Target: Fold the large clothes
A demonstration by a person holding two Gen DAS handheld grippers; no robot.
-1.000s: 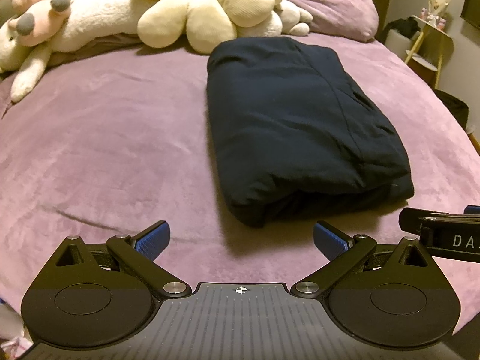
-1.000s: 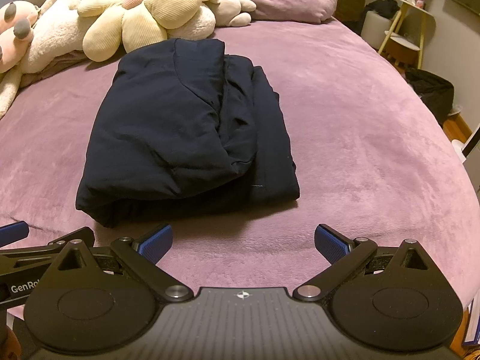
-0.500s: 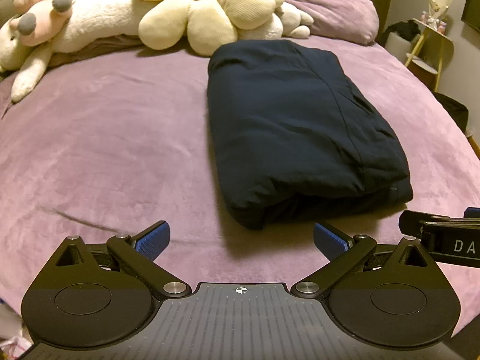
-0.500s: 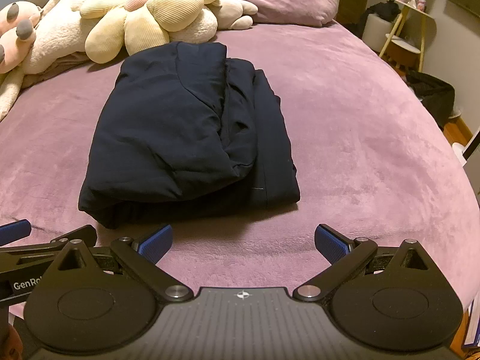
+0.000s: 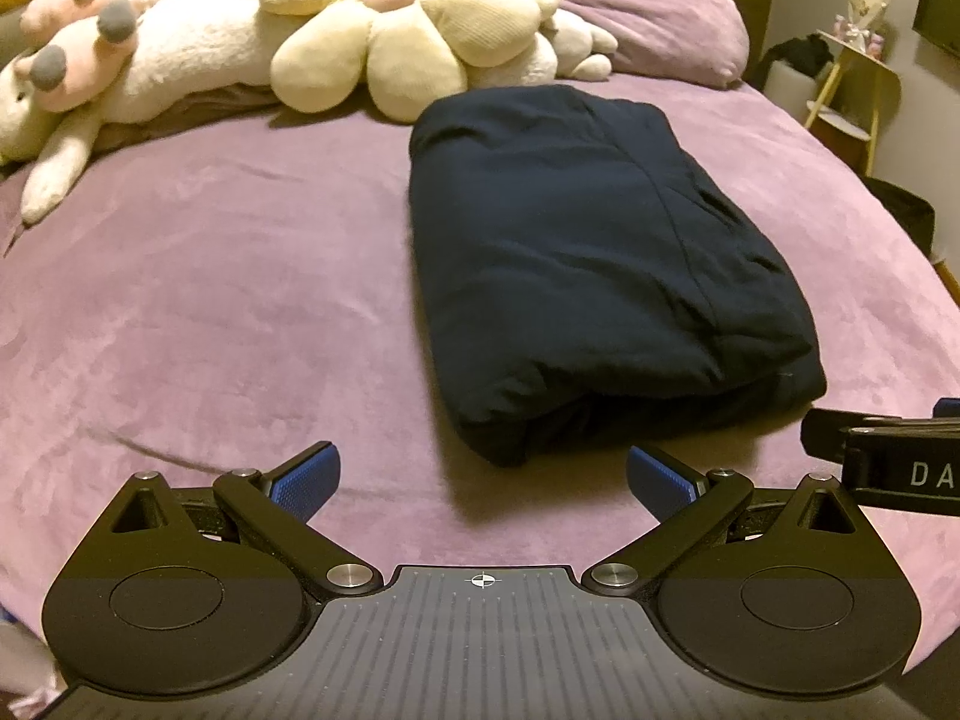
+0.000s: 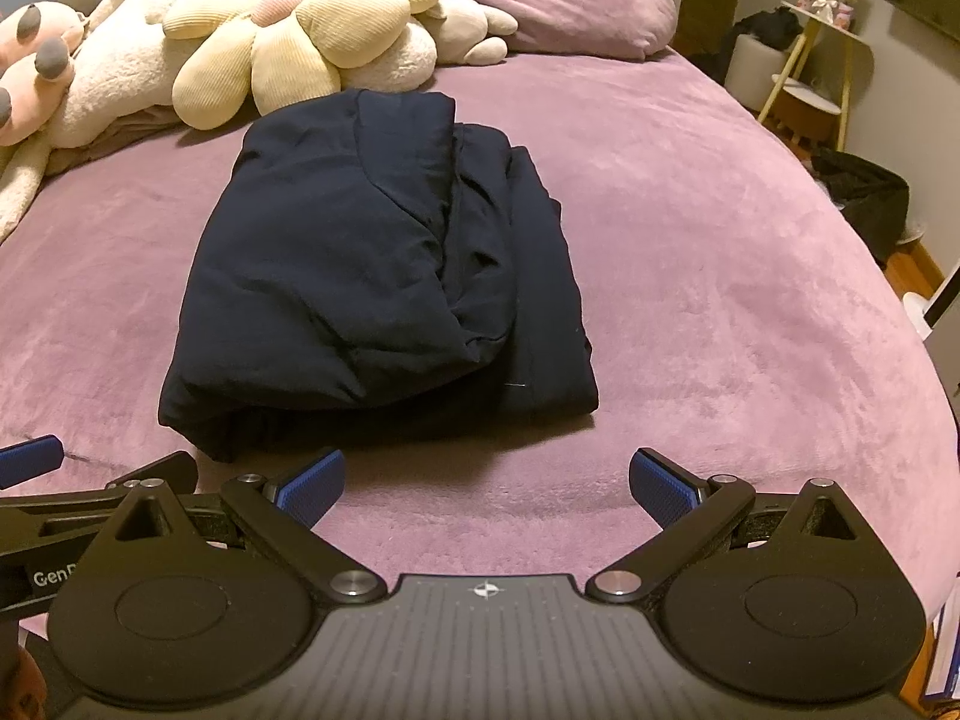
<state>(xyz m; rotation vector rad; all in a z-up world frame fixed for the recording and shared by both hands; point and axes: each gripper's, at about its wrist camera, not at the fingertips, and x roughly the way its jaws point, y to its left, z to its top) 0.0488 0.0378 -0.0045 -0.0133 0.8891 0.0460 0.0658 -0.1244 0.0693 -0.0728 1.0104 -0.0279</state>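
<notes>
A dark navy garment (image 5: 600,264) lies folded into a thick rectangular bundle on the purple bed (image 5: 210,300). In the right wrist view the same garment (image 6: 372,276) shows a loose fold along its right side. My left gripper (image 5: 483,477) is open, held a short way back from the bundle's near left corner, with nothing between its blue pads (image 5: 306,480). My right gripper (image 6: 486,483) is open too, just short of the bundle's near edge and apart from it. Each gripper's side shows at the edge of the other's view.
Cream and pink plush toys (image 5: 372,42) are piled at the head of the bed beside a purple pillow (image 5: 660,24). A small side table (image 6: 822,54) and a dark bin (image 6: 864,192) stand off the bed's right side. The bed's edge curves away at right.
Both grippers have drawn back slightly from the folded garment, which now sits a little farther off in both views. The garment itself has not moved.
</notes>
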